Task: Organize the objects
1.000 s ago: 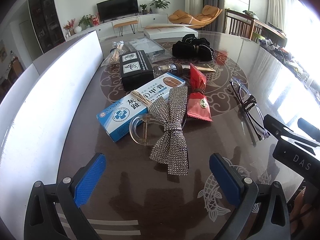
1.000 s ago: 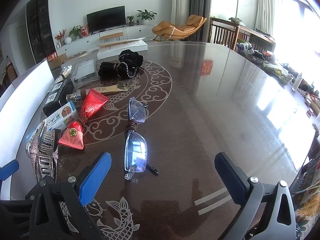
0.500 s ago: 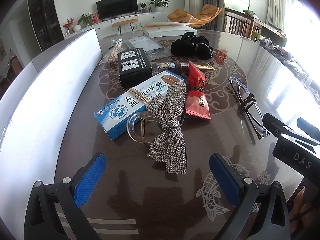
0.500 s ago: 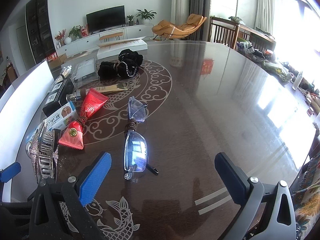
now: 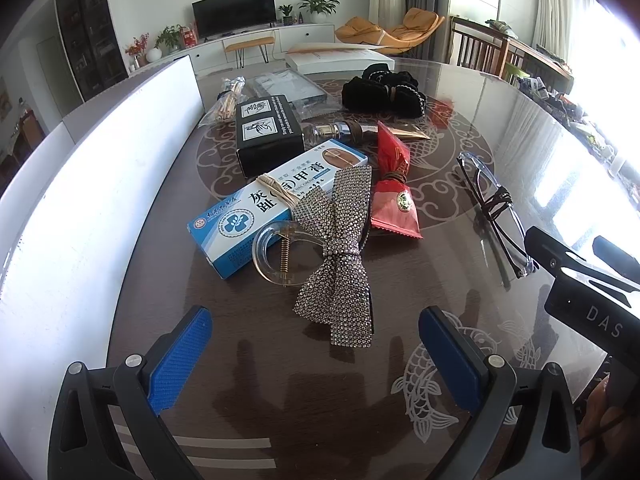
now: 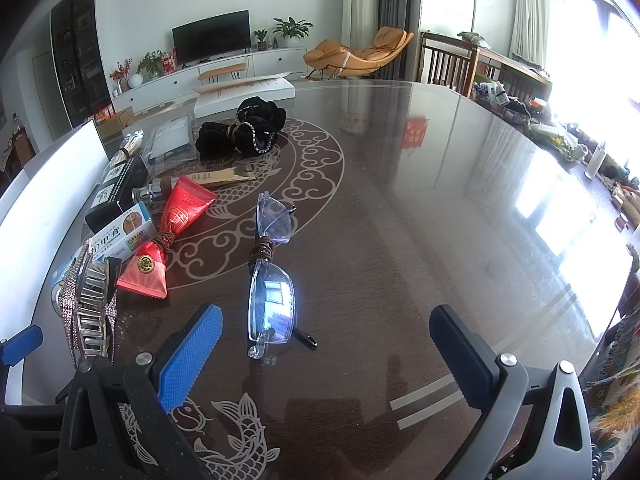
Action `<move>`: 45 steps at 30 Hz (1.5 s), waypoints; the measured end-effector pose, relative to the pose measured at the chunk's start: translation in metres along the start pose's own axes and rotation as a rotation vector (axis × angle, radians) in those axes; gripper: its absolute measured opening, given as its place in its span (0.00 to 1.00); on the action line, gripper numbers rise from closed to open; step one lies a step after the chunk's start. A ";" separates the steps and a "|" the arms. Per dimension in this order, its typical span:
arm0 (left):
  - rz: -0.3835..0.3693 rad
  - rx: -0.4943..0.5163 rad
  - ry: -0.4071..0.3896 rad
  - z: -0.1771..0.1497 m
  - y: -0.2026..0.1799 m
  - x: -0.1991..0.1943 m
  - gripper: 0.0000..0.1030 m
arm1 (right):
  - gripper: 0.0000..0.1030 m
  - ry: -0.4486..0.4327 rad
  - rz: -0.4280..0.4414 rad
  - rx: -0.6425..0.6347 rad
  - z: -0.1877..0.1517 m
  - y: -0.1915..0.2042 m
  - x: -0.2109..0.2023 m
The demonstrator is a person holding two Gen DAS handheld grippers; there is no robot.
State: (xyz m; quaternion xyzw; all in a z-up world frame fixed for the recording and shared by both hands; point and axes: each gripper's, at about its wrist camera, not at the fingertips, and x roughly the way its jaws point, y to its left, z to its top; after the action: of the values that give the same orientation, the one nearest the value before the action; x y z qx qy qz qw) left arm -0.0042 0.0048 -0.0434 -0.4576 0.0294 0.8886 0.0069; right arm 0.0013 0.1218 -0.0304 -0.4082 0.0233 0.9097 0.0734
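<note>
Laid out before you on the dark glossy patterned table (image 5: 256, 364): a rhinestone-covered silver bow hair clip (image 5: 335, 256) with a clear plastic spring clasp, lying flat, its upper wing overlapping a blue-and-white medicine carton (image 5: 260, 208) bound with twine. Behind the carton you have a black rectangular box (image 5: 267, 133) with white picture labels, lying flat. To its right lie a metal-capped gold tube (image 5: 360, 131) and a red foil sachet (image 5: 394, 196) cinched at the middle. Farther back rest black fabric hair scrunchies (image 5: 382, 92), a clear plastic packet (image 5: 290, 88) and a bagged bundle of wooden sticks (image 5: 228, 100). Well right of these you find folded clear-framed spectacles (image 6: 272, 276) tied with brown cord.
</note>
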 end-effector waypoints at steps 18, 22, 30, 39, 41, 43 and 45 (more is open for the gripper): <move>-0.003 -0.002 0.015 -0.005 0.005 0.002 1.00 | 1.00 0.067 -0.001 0.019 -0.002 -0.005 0.014; -0.007 -0.013 0.023 -0.005 0.008 0.004 1.00 | 1.00 0.088 -0.002 0.019 -0.003 -0.005 0.018; -0.009 -0.004 0.029 -0.005 0.006 0.005 1.00 | 1.00 0.128 -0.004 0.015 -0.004 -0.004 0.026; -0.010 -0.008 0.027 -0.003 0.007 0.005 1.00 | 1.00 0.154 -0.002 0.008 -0.007 -0.003 0.030; -0.011 -0.009 0.026 -0.003 0.007 0.005 1.00 | 1.00 0.160 -0.002 0.006 -0.007 -0.003 0.031; -0.011 -0.008 0.027 -0.003 0.007 0.005 1.00 | 1.00 0.164 -0.003 0.004 -0.007 -0.002 0.032; -0.011 -0.008 0.027 -0.003 0.007 0.005 1.00 | 1.00 0.168 -0.003 0.002 -0.007 -0.002 0.033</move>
State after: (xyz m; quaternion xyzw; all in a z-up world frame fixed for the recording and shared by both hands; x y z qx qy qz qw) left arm -0.0050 -0.0025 -0.0490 -0.4697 0.0233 0.8825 0.0093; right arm -0.0143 0.1267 -0.0598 -0.4830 0.0296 0.8721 0.0731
